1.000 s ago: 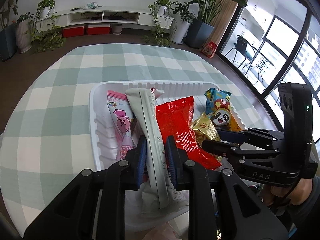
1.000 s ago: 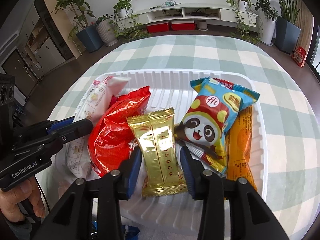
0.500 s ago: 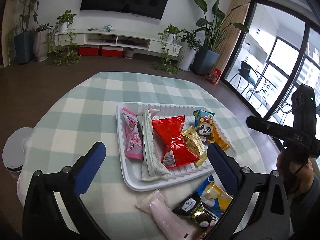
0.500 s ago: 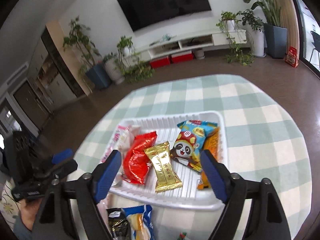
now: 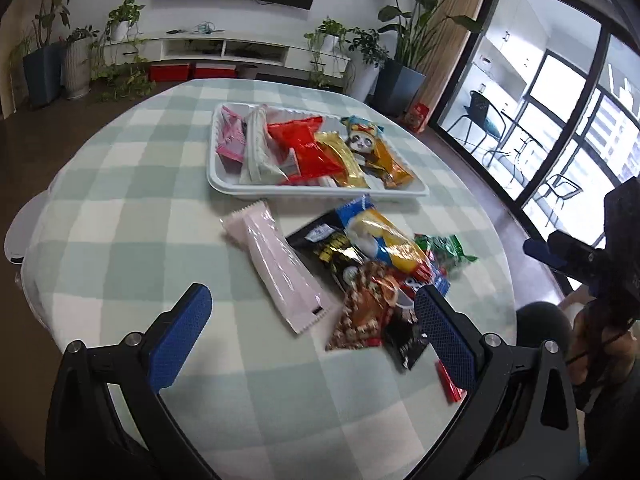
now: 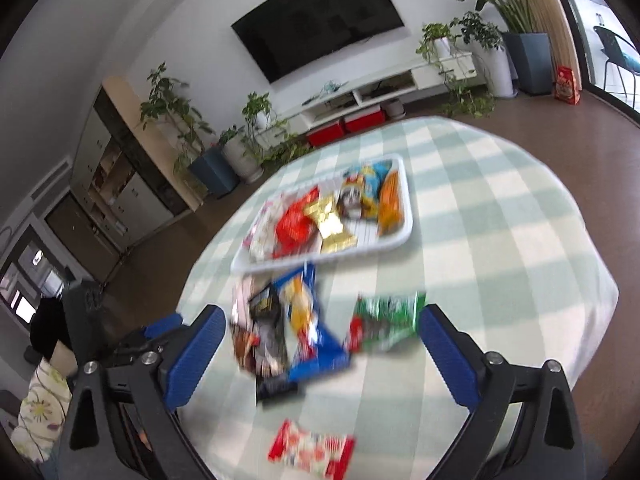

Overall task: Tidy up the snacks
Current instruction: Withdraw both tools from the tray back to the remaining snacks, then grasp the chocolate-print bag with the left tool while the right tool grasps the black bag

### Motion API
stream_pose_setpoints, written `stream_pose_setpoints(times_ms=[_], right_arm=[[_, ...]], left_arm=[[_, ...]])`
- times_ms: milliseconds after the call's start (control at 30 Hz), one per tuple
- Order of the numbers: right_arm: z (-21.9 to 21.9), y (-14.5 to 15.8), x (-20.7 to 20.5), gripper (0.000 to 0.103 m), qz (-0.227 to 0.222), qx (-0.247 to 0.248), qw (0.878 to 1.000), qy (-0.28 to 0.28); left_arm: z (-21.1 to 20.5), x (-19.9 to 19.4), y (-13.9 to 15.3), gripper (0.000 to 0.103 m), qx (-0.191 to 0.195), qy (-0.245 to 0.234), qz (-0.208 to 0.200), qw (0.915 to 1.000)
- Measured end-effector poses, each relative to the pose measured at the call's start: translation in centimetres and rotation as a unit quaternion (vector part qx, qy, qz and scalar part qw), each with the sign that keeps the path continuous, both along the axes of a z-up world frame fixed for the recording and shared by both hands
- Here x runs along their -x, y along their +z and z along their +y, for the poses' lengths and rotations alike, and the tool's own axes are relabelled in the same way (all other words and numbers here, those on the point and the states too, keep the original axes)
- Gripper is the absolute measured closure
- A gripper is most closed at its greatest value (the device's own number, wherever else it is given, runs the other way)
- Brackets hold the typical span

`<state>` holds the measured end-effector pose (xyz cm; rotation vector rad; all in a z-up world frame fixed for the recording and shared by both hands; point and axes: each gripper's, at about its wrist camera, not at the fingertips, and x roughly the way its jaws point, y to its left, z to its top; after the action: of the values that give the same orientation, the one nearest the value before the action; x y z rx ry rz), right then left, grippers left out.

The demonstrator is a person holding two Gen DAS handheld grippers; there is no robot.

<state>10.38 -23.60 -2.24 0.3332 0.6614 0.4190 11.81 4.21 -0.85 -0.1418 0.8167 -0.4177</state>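
Both claws gape wide and hold nothing: the left claw (image 5: 312, 336) hangs over a loose heap of snacks (image 5: 372, 264) near the pink packet (image 5: 280, 268), and the right claw (image 6: 320, 352) over the same heap. At 12 o'clock the white tray (image 5: 320, 193) carries sorted packets on the checked counter (image 5: 120, 200). A television (image 6: 320, 20) hangs beyond. The right view is blurred; labels are unreadable.

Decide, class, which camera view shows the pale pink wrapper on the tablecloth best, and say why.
The left wrist view: the pale pink wrapper lies whole and sharp between the left gripper fingers' line of sight. In the right wrist view it is only a blurred pink sliver beside the dark packet.
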Motion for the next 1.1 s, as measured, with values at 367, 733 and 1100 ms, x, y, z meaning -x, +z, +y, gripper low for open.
stream_pose_setpoints(times_ms=[367,733,1100], right_arm=[[4.5,-3.2,4.4,0.007,0.015,0.072,0.996,0.052],[4.9,-3.8,4.7,0.013,0.018,0.076,0.995,0.06],[5.1,-4.5,4.4,0.017,0.029,0.071,0.995,0.06]], left_arm=[[-3.2,2.1,-1.4,0.001,-0.018,-0.042,0.001,0.999],[-4.6,-0.2,-1.9,0.032,-0.039,-0.053,0.012,0.9978],[-5.5,-1.7,-3.5,0.044,-0.071,-0.058,0.026,0.9954]])
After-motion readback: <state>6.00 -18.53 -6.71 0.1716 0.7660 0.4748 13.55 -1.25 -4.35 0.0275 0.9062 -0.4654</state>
